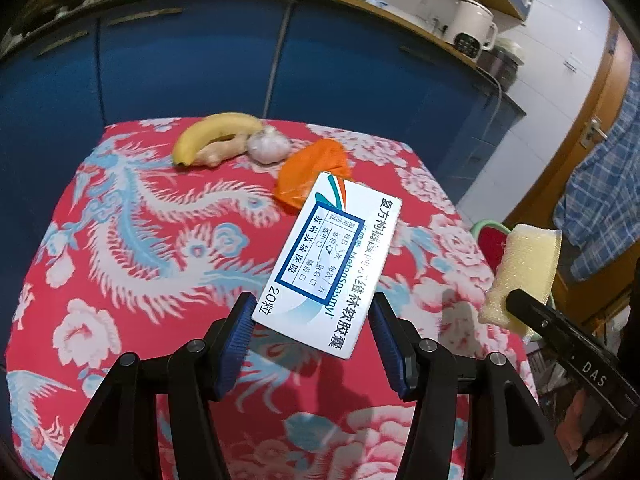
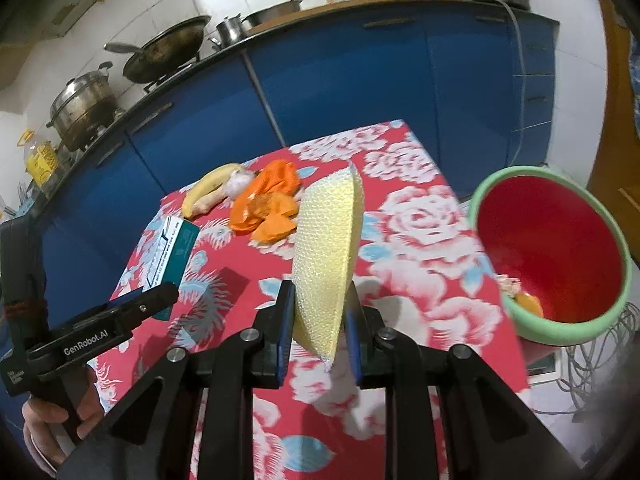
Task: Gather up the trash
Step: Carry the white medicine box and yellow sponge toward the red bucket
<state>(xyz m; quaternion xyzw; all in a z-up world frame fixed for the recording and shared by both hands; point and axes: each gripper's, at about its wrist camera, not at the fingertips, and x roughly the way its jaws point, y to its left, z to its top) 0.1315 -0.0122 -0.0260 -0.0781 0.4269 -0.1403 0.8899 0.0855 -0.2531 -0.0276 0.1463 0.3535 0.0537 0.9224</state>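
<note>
My left gripper (image 1: 312, 320) is shut on a white medicine box (image 1: 328, 260) with blue print and holds it above the red floral tablecloth (image 1: 140, 240). The box also shows in the right wrist view (image 2: 172, 256), held by the left gripper (image 2: 160, 296). My right gripper (image 2: 318, 320) is shut on a yellow sponge (image 2: 326, 256), held upright above the table; the sponge shows in the left wrist view (image 1: 520, 276) too. A red bin with a green rim (image 2: 552, 252) stands off the table's right edge, with some scraps at its bottom.
At the table's far side lie a banana (image 1: 216, 134), a piece of ginger (image 1: 224, 150), a garlic bulb (image 1: 268, 146) and orange peel pieces (image 1: 312, 168). Blue cabinets (image 1: 192, 56) stand behind. Cables (image 2: 592, 360) lie on the floor at the right.
</note>
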